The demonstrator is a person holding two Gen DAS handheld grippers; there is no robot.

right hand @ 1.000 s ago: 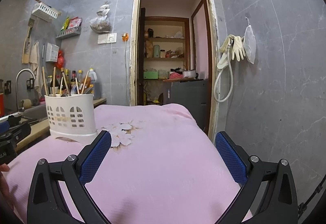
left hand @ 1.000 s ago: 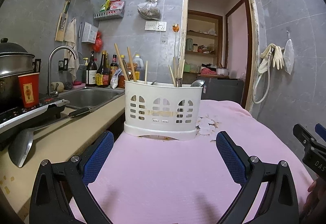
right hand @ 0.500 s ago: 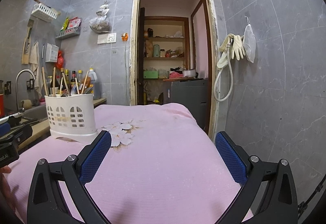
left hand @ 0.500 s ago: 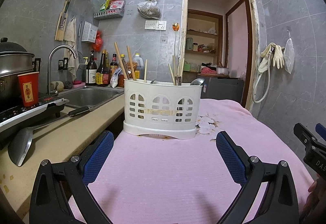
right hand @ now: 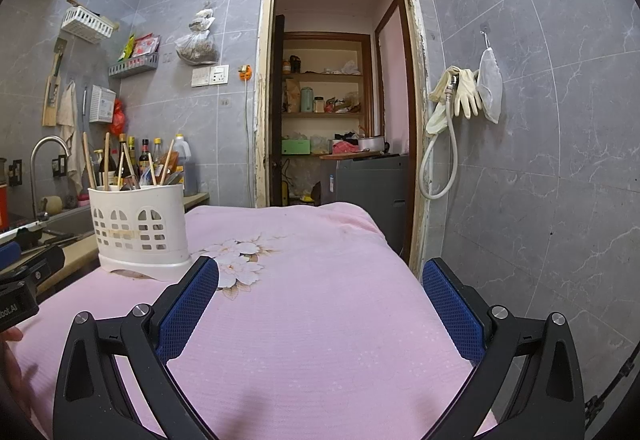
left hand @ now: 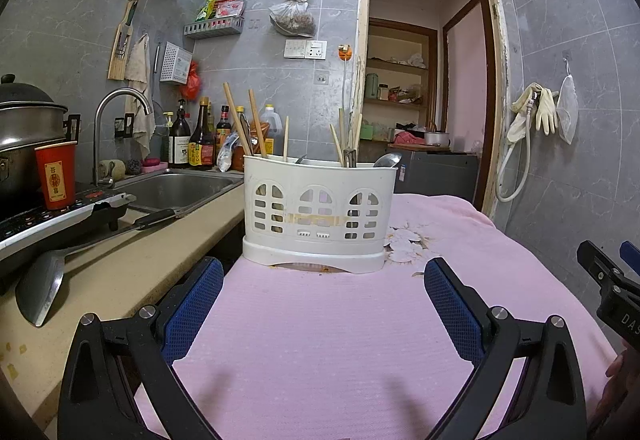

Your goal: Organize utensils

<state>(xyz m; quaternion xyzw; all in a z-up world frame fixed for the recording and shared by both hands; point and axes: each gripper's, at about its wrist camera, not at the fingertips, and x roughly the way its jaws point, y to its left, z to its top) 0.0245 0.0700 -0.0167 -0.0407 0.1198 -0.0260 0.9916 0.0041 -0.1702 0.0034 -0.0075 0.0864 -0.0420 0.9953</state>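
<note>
A white slotted utensil holder (left hand: 318,215) stands on a pink cloth (left hand: 320,340). Wooden chopsticks (left hand: 240,125) and a metal spoon (left hand: 387,159) stick up out of it. My left gripper (left hand: 323,300) is open and empty, a short way in front of the holder. The holder shows at the left in the right wrist view (right hand: 140,228). My right gripper (right hand: 320,300) is open and empty over the pink cloth (right hand: 320,320), to the right of the holder.
A beige counter (left hand: 112,280) lies left of the cloth, with a metal spatula (left hand: 44,288), a cooktop (left hand: 52,215), a red cup (left hand: 55,175) and a sink (left hand: 176,187). Sauce bottles (left hand: 200,143) stand behind the sink. An open doorway (right hand: 340,111) is at the back.
My left gripper has lowered and tilted slightly, so the holder sits a little higher in its view. The right gripper has barely moved.
</note>
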